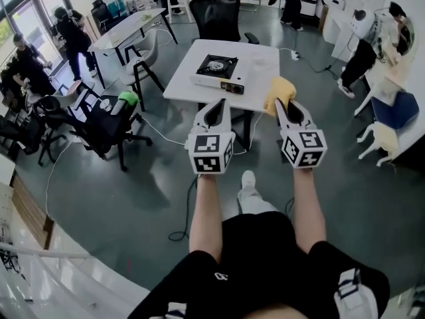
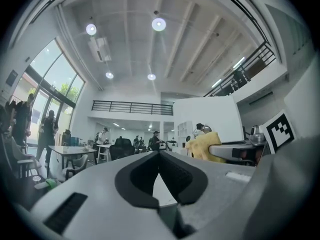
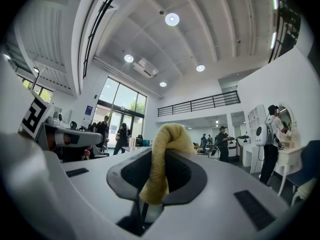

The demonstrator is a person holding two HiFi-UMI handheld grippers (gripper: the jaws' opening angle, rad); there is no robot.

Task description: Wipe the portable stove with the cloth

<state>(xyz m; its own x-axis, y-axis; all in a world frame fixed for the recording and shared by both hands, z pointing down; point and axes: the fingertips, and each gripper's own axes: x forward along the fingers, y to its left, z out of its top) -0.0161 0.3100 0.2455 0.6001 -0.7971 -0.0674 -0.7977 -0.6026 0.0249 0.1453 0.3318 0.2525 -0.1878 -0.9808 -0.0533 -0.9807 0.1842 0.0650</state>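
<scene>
A white portable stove (image 1: 218,72) with a black burner sits on a white table (image 1: 260,66) ahead of me. My right gripper (image 1: 279,105) is shut on a yellow cloth (image 1: 280,91), which bunches above its tips near the table's front right edge; in the right gripper view the cloth (image 3: 163,154) hangs pinched between the jaws. My left gripper (image 1: 217,109) is shut with nothing in it, held level beside the right one, short of the table's front edge. Both grippers point slightly upward; the left gripper (image 2: 160,154) view shows the ceiling and the cloth (image 2: 202,145).
A black office chair (image 1: 216,13) stands behind the table. More chairs, one with a green object (image 1: 127,98), stand at the left. Cables (image 1: 171,140) run across the grey floor. People stand at the far left and right. A blue chair (image 1: 397,109) is at the right.
</scene>
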